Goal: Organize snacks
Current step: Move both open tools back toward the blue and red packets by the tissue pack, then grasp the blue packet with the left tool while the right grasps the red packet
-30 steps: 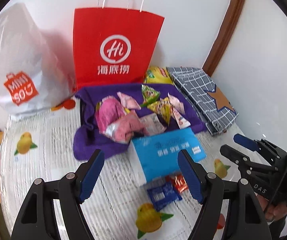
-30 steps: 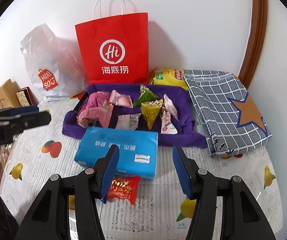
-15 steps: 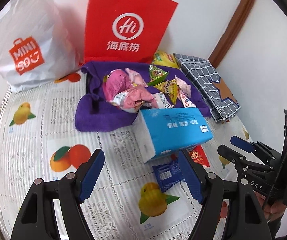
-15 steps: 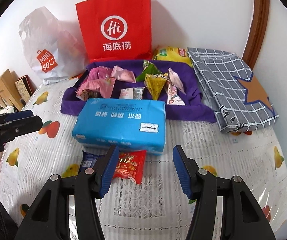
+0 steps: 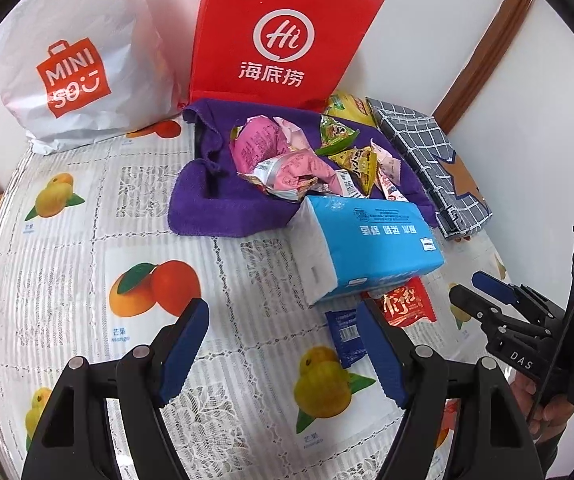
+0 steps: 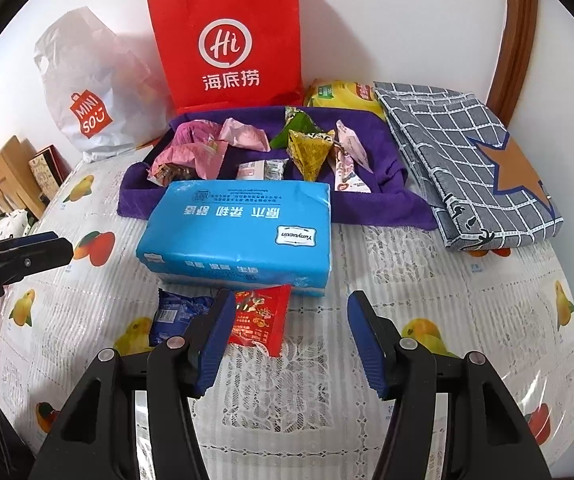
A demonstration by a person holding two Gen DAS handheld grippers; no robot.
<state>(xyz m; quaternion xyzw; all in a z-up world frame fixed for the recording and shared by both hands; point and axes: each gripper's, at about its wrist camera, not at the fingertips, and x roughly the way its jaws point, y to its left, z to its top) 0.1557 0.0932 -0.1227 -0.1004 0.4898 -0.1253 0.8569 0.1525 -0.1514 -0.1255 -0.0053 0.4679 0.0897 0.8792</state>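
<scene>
Both hand-held grippers have drawn closer to the table since a second ago, so the blue plastic-wrapped tissue pack now looms larger ahead of them. Left hand-held gripper hangs released over the white lace tablecloth printed with fruit, its blue-padded jaws spread wide with nothing between them. Right hand-held gripper is likewise released and empty, jaws wide apart.

Just ahead of the right gripper's left finger lies a red foil snack packet, its far edge tucked against the tissue pack. Beside it, further to the left, sits a dark blue snack packet, which from the left wrist view shows just beyond the left gripper's right finger. Beyond the tissue pack, a purple towel-lined tray holds a heap of loose snacks: crumpled pink wrappers, a green pouch and a yellow triangular pouch. Farther back stand a red paper shopping bag and a white plastic shopping bag against the wall. To the right of the tray lies a folded grey checked cloth with an orange star.
</scene>
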